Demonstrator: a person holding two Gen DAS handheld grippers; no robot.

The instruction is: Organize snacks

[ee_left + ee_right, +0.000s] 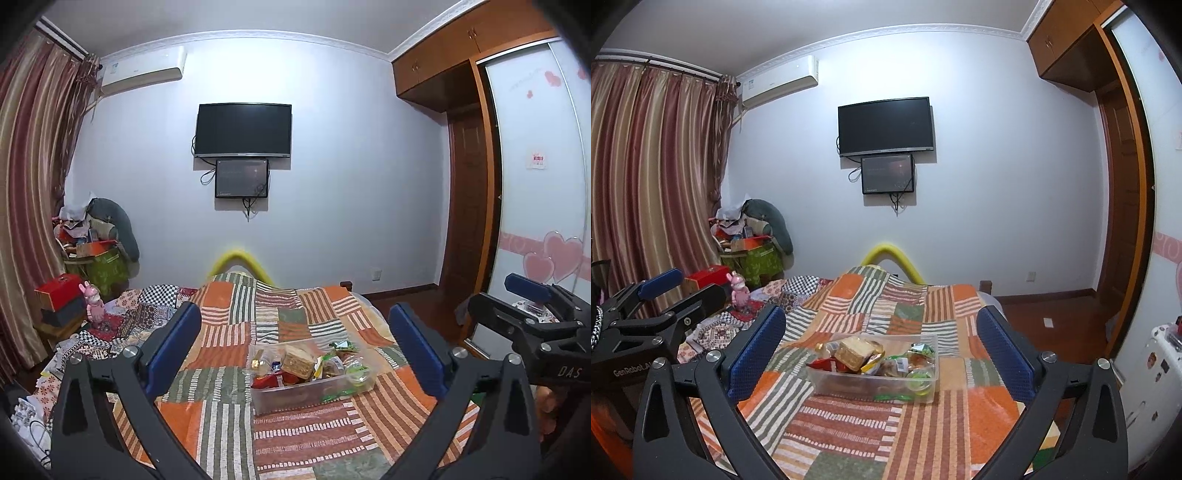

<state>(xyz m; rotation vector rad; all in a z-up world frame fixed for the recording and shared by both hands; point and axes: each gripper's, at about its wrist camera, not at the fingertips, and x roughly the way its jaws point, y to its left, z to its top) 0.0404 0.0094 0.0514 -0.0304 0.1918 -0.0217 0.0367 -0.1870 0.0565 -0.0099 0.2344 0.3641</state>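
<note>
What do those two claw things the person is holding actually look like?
Both match. The left claw and right claw each have two black angular plastic arms with silver bolts, ending in blue dimpled rubber pads. White lettering marks the bodies: "DAS" on the right one and "GenRobot.AI" on the left one, each seen from the other's camera. No cables are visible.

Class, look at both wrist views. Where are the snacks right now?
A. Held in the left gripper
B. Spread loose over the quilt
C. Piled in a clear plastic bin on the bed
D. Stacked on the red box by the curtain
C: the snack packets sit together inside the clear plastic bin resting on the patchwork quilt, and both grippers are open and empty.
</note>
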